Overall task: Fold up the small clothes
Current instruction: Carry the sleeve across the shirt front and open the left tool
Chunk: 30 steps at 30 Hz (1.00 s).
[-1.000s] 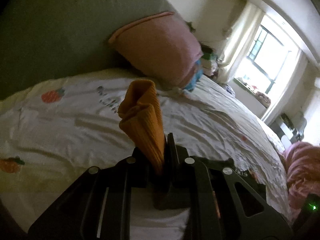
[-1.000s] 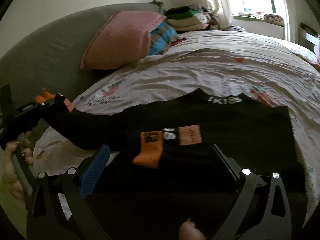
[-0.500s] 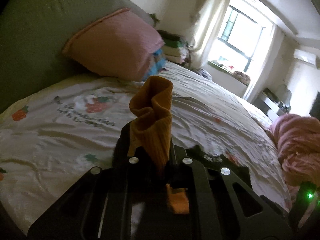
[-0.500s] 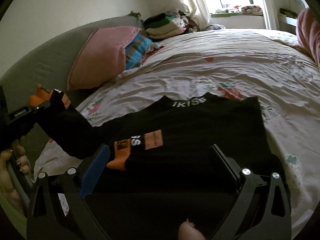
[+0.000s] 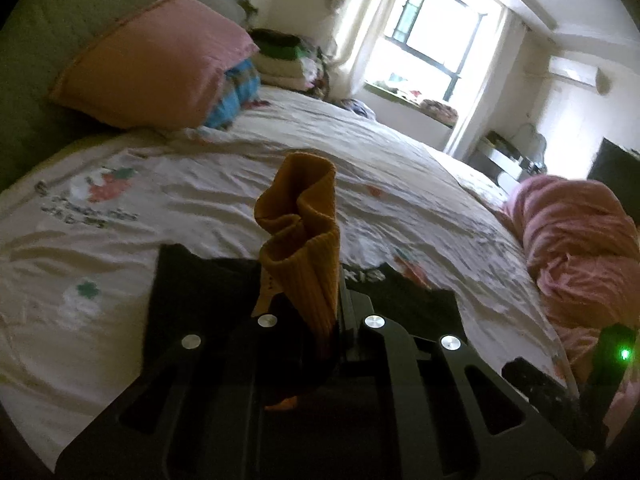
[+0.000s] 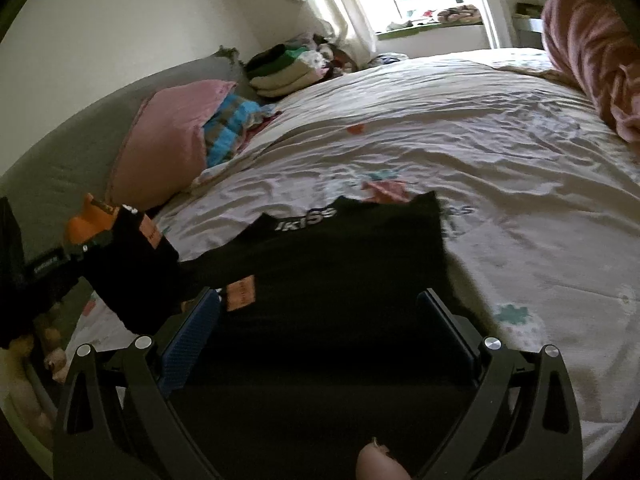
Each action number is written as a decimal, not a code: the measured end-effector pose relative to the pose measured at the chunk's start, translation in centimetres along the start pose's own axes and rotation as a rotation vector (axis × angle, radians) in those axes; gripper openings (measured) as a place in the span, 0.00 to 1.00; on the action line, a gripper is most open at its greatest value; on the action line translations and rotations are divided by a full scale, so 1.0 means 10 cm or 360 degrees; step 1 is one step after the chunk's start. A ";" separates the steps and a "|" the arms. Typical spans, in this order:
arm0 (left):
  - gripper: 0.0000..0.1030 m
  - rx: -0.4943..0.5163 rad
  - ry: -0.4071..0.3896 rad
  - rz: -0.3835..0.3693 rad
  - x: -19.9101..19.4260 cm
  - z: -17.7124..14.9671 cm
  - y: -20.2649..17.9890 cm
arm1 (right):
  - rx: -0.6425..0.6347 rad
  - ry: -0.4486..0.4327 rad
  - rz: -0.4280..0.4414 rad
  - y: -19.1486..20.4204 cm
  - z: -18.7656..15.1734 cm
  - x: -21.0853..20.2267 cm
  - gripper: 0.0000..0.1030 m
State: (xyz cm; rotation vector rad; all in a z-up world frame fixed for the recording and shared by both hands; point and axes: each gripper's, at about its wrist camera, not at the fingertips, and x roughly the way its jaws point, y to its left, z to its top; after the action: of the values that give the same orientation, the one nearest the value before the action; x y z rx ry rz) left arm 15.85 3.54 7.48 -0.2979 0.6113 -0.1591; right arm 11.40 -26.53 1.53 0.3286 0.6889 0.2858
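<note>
A black top point(image 6: 340, 264) with white lettering lies flat on the bed sheet point(image 6: 500, 168). My left gripper point(image 5: 340, 312) is shut on the sleeve's orange ribbed cuff point(image 5: 300, 240), which sticks up past the fingertips. In the right wrist view the left gripper point(image 6: 86, 246) appears at the left edge, holding the cuff point(image 6: 90, 220) and the black sleeve point(image 6: 136, 272) lifted off the bed. My right gripper point(image 6: 320, 320) stands open, jaws wide, just above the top's near part with nothing pinched. A fingertip shows at the bottom edge.
A pink pillow point(image 5: 152, 68) leans on the green headboard point(image 5: 36, 60), with a blue striped cloth point(image 5: 236, 96) beside it. Folded clothes point(image 6: 288, 68) are stacked at the bed's far corner. A pink blanket point(image 5: 576, 248) is bunched at the right.
The left gripper has carried the orange cuff and sleeve sideways, towards the top's body. Both views have swung towards the window. The right gripper stayed open.
</note>
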 end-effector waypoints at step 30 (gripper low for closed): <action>0.67 0.0318 0.0557 -0.0468 0.60 -0.94 -0.74 | 0.0210 0.0097 -0.0174 -0.60 -0.05 0.07 0.95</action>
State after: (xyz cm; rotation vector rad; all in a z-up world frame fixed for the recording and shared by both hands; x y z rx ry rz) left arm 14.77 -7.03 -0.76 -0.1648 0.8892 -0.5601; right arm 12.48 -31.71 -1.52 0.4080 0.7849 0.1470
